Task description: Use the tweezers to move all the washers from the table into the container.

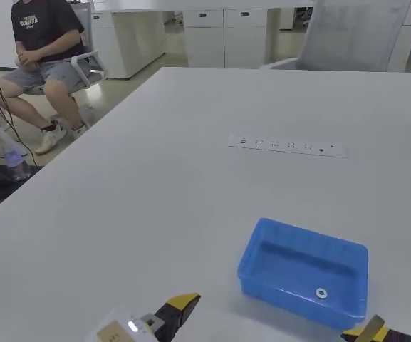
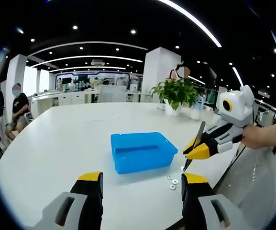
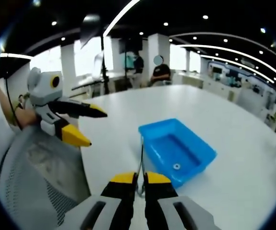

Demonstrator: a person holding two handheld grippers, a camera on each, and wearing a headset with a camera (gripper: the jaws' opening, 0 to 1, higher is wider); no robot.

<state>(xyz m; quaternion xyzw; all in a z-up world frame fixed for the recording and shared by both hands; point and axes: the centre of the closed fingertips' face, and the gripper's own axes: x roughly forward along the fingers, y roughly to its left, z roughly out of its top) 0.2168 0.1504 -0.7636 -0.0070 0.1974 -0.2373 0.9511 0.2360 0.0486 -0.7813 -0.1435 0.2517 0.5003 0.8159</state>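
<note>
Washers (image 2: 172, 187): tiny silver rings, a few on table (image 2: 56, 143), one in blue container (image 2: 140, 155).
Left gripper (image 2: 142, 179): your jaws wide apart, empty.
Right gripper (image 3: 140, 178): pinching tweezers (image 3: 141, 153), tips hard to see.

Head view looks down, gripper views low; all share the container (image 1: 290, 296) (image 2: 142, 161) (image 3: 158, 124)

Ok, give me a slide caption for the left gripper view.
Open left gripper faces the blue container; the right gripper holds tweezers near loose washers on the white table.
</note>
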